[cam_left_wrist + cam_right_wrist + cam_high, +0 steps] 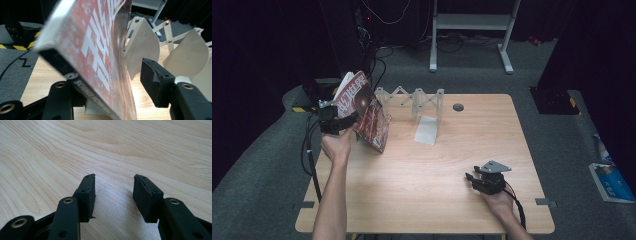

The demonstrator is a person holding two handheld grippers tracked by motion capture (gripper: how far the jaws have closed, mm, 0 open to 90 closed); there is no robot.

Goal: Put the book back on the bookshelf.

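Here, in the high view, the red glossy-covered book (366, 111) stands tilted at the table's far left part, just left of the white folding accordion rack (412, 99). Its long axis slants from a top corner up and to the left down to a bottom corner on the light wooden table (422, 175); the cover faces right and toward the person. The left gripper (343, 121) sits against the book's left side. The right gripper (472, 179) rests well right of the rack, near the table's front edge.

In the left gripper view, the book leans between the 2 jaws; the right pad (153, 75) stands clear of the cover, so the jaws are parted and not pressing. The rack's white plates rise just behind.

In the right gripper view, the 2 jaws stand wide apart over bare wood, holding nothing.
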